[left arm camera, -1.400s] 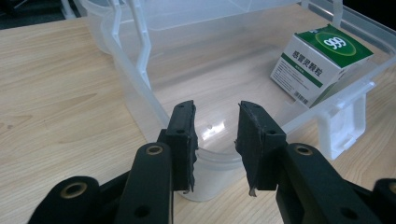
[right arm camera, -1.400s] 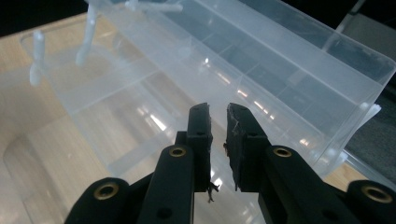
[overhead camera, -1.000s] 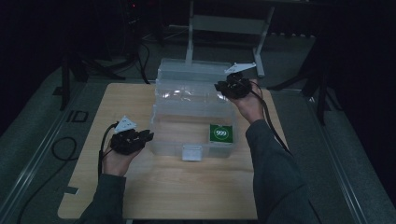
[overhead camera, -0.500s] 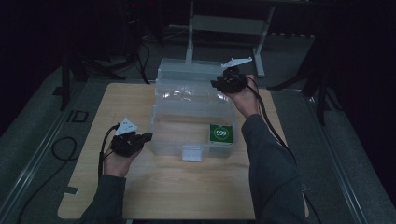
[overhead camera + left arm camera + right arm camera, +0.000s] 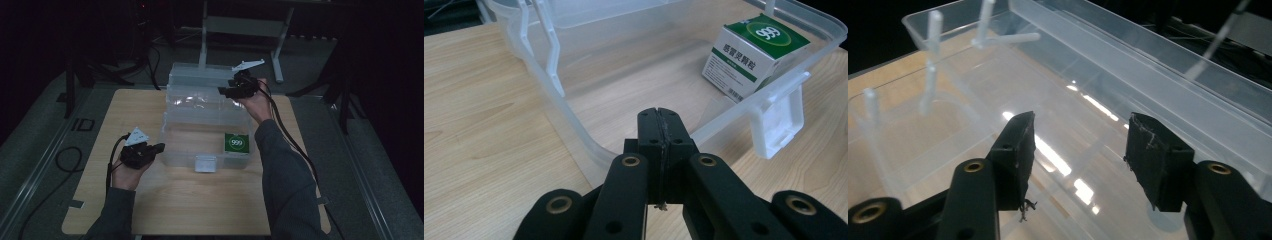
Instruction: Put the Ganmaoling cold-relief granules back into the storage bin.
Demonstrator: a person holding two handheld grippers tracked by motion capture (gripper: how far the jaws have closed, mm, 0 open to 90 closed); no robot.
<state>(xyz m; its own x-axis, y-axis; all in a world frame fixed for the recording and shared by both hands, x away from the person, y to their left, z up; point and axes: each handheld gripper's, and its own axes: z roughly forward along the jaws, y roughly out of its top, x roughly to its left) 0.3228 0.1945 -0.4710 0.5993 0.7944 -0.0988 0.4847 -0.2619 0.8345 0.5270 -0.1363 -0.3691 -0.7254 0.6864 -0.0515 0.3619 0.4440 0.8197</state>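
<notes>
The left tongs (image 5: 159,147), pressed together on nothing, sit at the left wall of a clear plastic box (image 5: 172,145) on the pale wood-grain worktop (image 5: 200,205). Right of them, inside, stands a green-and-white carton (image 5: 236,143) marked 999. The right tongs (image 5: 223,90) gape wide over the glossy raised lid (image 5: 200,82).

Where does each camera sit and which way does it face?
High view: above the person's side, looking forward and down on the wooden table; both forearms and hands show.
Left gripper view: rides the left gripper, jaws shut, facing the clear plastic storage box and green-and-white carton.
Right gripper view: rides the right gripper, jaws open, facing the box's raised clear lid.
Shared: the high view and left gripper view both show the carton.
</notes>
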